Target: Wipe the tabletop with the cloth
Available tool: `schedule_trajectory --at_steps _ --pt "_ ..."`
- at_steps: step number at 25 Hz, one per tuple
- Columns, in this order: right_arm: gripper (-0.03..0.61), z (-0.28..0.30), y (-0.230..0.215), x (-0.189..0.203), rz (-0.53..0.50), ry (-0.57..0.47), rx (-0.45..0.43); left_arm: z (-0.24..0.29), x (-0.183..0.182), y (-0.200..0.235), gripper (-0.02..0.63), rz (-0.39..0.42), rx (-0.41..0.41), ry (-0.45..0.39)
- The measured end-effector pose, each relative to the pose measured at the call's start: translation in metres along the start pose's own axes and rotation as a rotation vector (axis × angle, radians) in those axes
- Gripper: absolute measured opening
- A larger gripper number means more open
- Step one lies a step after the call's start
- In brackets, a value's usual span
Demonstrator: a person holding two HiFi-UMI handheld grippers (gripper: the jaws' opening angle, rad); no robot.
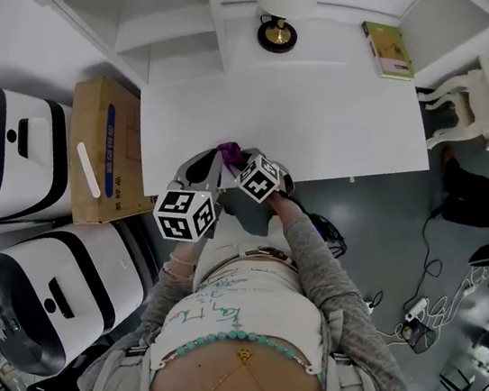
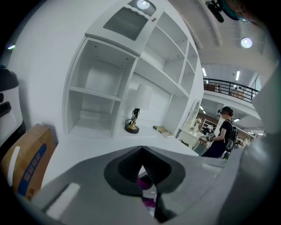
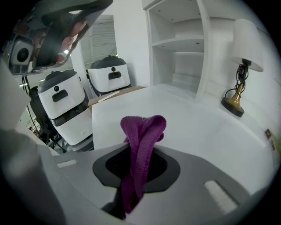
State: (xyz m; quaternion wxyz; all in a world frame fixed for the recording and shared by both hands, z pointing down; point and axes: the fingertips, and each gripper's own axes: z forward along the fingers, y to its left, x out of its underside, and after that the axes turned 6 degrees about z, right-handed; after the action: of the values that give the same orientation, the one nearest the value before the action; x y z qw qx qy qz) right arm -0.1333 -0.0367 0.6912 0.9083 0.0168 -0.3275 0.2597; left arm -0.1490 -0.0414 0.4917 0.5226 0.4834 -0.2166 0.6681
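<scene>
- The left tongs point(image 2: 142, 167) are at the near edge of the white surface point(image 1: 346, 123). They are shut together. A bit of purple shows between them, so they may be pinching the cloth too.
- The purple cloth point(image 3: 141, 136) sticks up in a bunch at that near edge. It is not spread flat.
- The right tongs point(image 3: 138, 165) are clamped tight on the cloth.
- I'd say the wiping has not begun. The whole surface, out to the lamp point(image 1: 277, 33) and the book point(image 1: 387, 49), is left to do.
</scene>
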Motion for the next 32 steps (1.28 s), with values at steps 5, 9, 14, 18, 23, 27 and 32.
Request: schedule_trajectory --at_steps 5,9,14,18,23,27,32 --pt "0.083 -0.007 -0.009 0.008 0.017 0.004 0.009 0.006 0.000 -0.011 0.000 0.005 0.017 0.002" --pt "0.083 -0.012 -0.016 0.013 0.027 0.009 0.015 0.010 0.002 -0.018 0.000 0.010 0.026 0.010" --pt "0.083 -0.017 -0.023 0.020 0.044 0.014 0.020 0.014 0.002 -0.024 0.000 0.012 0.033 0.013" --pt "0.083 -0.021 -0.029 0.025 0.056 0.017 0.025 0.019 0.002 -0.029 0.000 0.012 0.041 0.017" --pt "0.083 -0.029 -0.037 0.032 0.068 0.020 0.033 0.024 0.003 -0.037 0.000 0.017 0.053 0.021" --pt "0.083 -0.035 -0.045 0.038 0.079 0.021 0.041 0.029 0.003 -0.045 0.000 0.021 0.065 0.025" --pt "0.083 -0.041 -0.053 0.046 0.091 0.021 0.048 0.037 0.004 -0.055 0.000 0.023 0.079 0.029"
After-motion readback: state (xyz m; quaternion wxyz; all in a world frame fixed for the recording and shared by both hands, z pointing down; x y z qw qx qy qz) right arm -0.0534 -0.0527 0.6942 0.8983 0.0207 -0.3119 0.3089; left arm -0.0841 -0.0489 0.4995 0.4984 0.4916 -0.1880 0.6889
